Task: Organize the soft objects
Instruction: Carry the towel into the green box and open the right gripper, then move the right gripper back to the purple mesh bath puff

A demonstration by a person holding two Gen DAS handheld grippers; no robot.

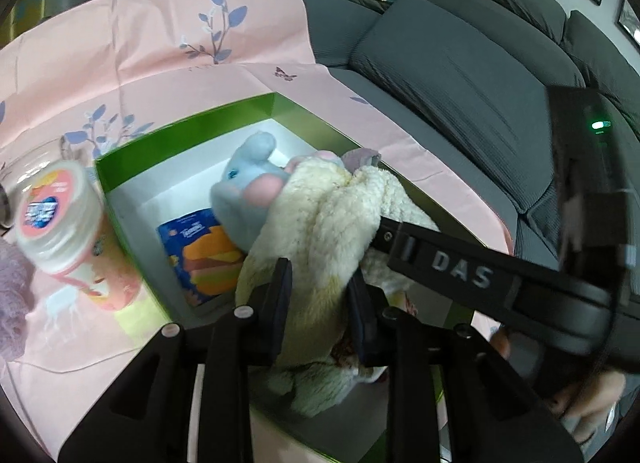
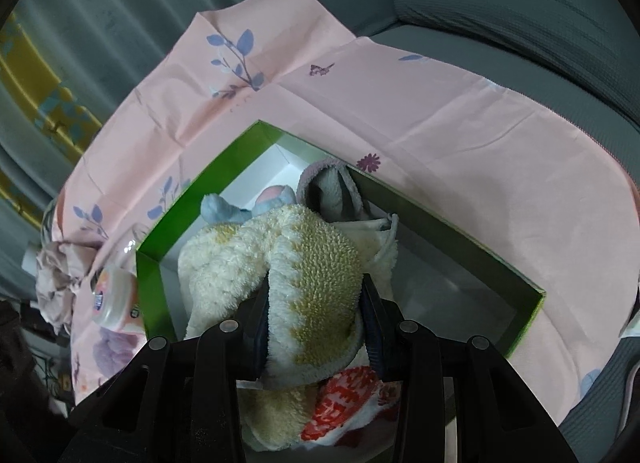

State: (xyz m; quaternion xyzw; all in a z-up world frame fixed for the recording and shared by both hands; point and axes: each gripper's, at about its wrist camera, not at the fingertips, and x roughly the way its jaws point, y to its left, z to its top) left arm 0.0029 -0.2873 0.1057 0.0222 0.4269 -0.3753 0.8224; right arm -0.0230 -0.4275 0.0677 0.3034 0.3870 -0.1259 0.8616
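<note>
Cream fleecy cloth (image 1: 320, 231) is pinched by both down-tilted grippers, left (image 1: 320, 299) and right (image 2: 316, 323), over the green box (image 2: 192, 199).

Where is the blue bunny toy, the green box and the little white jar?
blue plush toy (image 1: 244, 199), left wrist view, on its face.
green box (image 2: 154, 283), right wrist view, on its left wall.
white jar (image 1: 60, 223), left wrist view, on its side below the lid.
</note>
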